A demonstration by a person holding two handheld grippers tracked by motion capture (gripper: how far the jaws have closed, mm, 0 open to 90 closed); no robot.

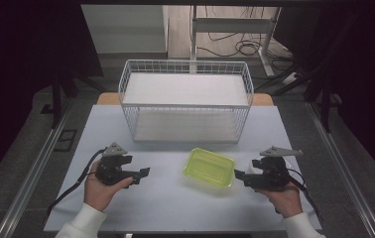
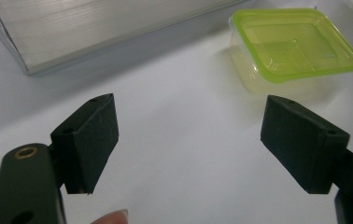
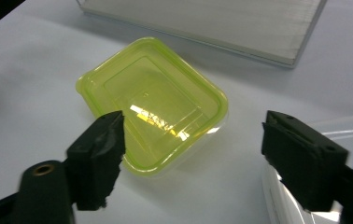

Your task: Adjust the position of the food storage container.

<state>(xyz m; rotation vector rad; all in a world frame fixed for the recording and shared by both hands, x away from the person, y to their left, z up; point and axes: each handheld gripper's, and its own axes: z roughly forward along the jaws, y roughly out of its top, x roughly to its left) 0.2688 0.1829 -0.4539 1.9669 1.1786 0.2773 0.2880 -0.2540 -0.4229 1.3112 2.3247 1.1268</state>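
Clearly, both grippers' fingers gape wide, holding nothing, flanking the clear, green-lidded container.

white round object – cut off by edge, partly behind jaw

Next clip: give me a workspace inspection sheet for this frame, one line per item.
Surface: pale table, bare in front.
Job's things: lidded green container flat on the table, between the grippers.
Clutter: white wire basket behind the container.
Grippers: left gripper open, aimed at the container; right gripper open, close beside the container.
Cables: one black cable trails from each gripper; loose cables on the floor behind.
Surroundings: dark curtains, metal frame legs.
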